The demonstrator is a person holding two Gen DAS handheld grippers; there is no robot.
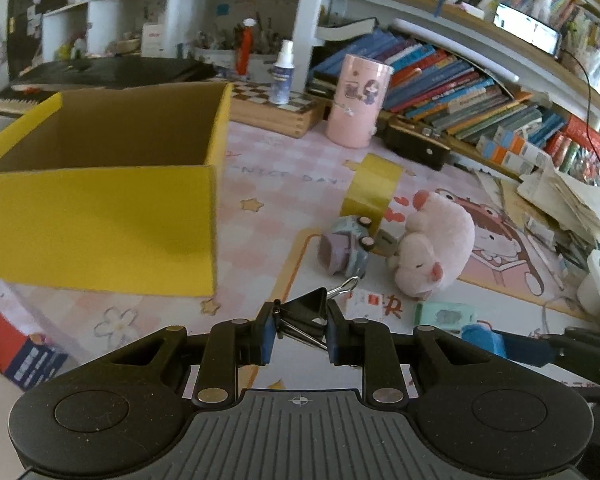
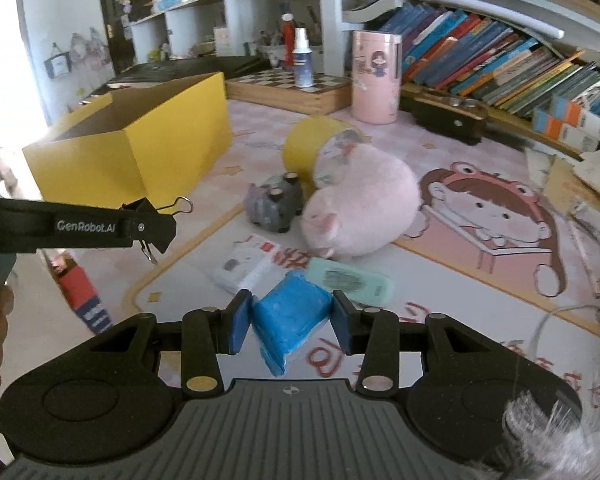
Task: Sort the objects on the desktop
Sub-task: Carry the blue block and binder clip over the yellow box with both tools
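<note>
My left gripper (image 1: 300, 326) is shut on a black binder clip (image 1: 308, 308), held above the mat; from the right wrist view the same gripper (image 2: 156, 224) enters at the left with the clip (image 2: 168, 204) at its tip. My right gripper (image 2: 290, 320) is shut on a blue block (image 2: 288, 316). An open yellow box (image 1: 100, 216) stands to the left, its inside hidden from here. On the mat lie a pink plush pig (image 1: 432, 248), a grey toy car (image 1: 344, 248), a yellow tape roll (image 1: 370, 192) and a mint-green case (image 2: 352, 280).
A pink canister (image 1: 358, 100), a spray bottle (image 1: 282, 74) on a chessboard box (image 1: 276, 112), a black case (image 1: 416, 144) and rows of books (image 1: 460, 88) line the back. A white packet (image 2: 244, 266) lies near the plush. Papers (image 1: 568, 200) are piled at the right.
</note>
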